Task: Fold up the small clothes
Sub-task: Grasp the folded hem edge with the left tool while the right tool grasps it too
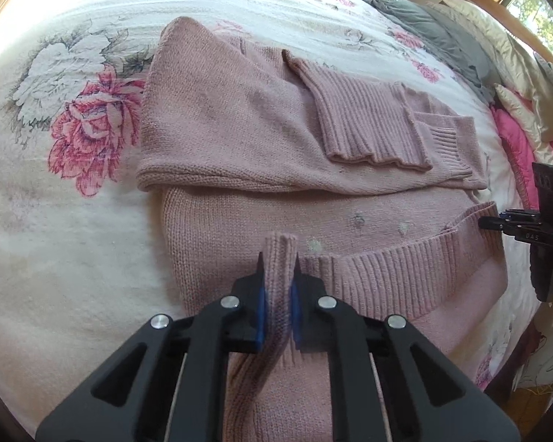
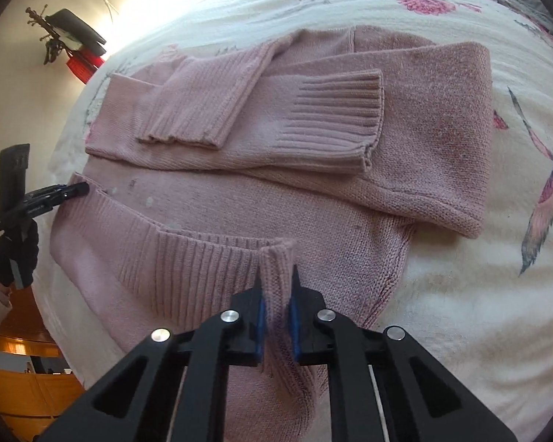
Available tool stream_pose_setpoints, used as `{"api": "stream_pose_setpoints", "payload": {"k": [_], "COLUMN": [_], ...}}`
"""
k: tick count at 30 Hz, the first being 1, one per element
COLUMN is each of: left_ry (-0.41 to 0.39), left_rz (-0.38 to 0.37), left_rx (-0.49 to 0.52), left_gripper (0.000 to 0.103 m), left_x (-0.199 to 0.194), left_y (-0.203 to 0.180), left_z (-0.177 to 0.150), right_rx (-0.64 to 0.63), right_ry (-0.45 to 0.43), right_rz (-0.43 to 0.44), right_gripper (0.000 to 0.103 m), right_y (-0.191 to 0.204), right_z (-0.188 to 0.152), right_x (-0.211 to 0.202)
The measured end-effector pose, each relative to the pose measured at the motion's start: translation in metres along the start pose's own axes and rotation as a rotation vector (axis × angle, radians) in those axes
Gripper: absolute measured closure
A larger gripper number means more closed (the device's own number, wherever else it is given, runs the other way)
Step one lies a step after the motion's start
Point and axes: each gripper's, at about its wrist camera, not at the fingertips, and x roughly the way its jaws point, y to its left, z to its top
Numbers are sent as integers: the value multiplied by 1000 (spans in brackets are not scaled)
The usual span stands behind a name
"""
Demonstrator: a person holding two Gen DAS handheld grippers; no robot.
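A pink knit sweater (image 1: pixel 239 136) lies flat on a floral bedspread, both sleeves folded across its body. My left gripper (image 1: pixel 278 262) is shut on the ribbed bottom hem (image 1: pixel 387 272), pinching up a fold at its left corner. My right gripper (image 2: pixel 276 274) is shut on the same hem (image 2: pixel 188 261) at the other corner. In the left wrist view the right gripper (image 1: pixel 497 223) shows at the right edge. The right wrist view shows the left gripper (image 2: pixel 70 191) at the sweater's far corner, held by a gloved hand (image 2: pixel 14 254). One ribbed cuff (image 2: pixel 335 118) lies over the other sleeve (image 2: pixel 202 107).
The white bedspread (image 1: pixel 73 221) with pink flowers spreads around the sweater. Grey and cream bedding (image 1: pixel 461 37) and a pink quilt (image 1: pixel 516 136) are piled at the far right. Wooden furniture (image 2: pixel 22 379) stands beside the bed's edge.
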Motion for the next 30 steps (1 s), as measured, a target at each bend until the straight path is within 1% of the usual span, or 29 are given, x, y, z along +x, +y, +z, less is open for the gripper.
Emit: {"api": "stream_pose_setpoints", "payload": {"k": [4, 6, 8, 12, 15, 17, 20, 22, 24, 27, 30], "left_ry": [-82, -131, -185, -297, -348, -374, -392, -384, -369, -321, -269], "left_rz": [-31, -54, -55, -63, -74, -67, -26, -8, 24, 75, 101], "left_rx": [-7, -15, -13, -7, -13, -10, 16, 4, -13, -26, -56], "left_gripper": [95, 95, 95, 95, 95, 95, 95, 95, 95, 95, 95], "left_x": [-29, -44, -57, -74, -75, -71, -58, -44, -26, 5, 33], "left_y": [-7, -10, -15, -25, -26, -25, -24, -18, -11, 1, 15], "left_z": [5, 13, 25, 59, 92, 114, 144, 161, 174, 186, 188], "right_rx": [26, 34, 35, 35, 34, 46, 49, 54, 76, 117, 156], "right_ry": [-82, -124, -164, -257, -301, -329, -354, -365, -361, -324, -288], "right_rz": [50, 69, 70, 68, 31, 36, 1, -25, -28, -40, -50], "right_gripper": [93, 93, 93, 93, 93, 93, 93, 93, 93, 93, 93], "right_y": [0, -1, -2, -4, -7, -13, -21, -26, -36, -52, -64], "right_z": [0, 5, 15, 41, 67, 85, 113, 132, 148, 164, 167], "right_x": [-38, -57, -73, -99, -106, -108, -101, -93, -79, -52, -26]}}
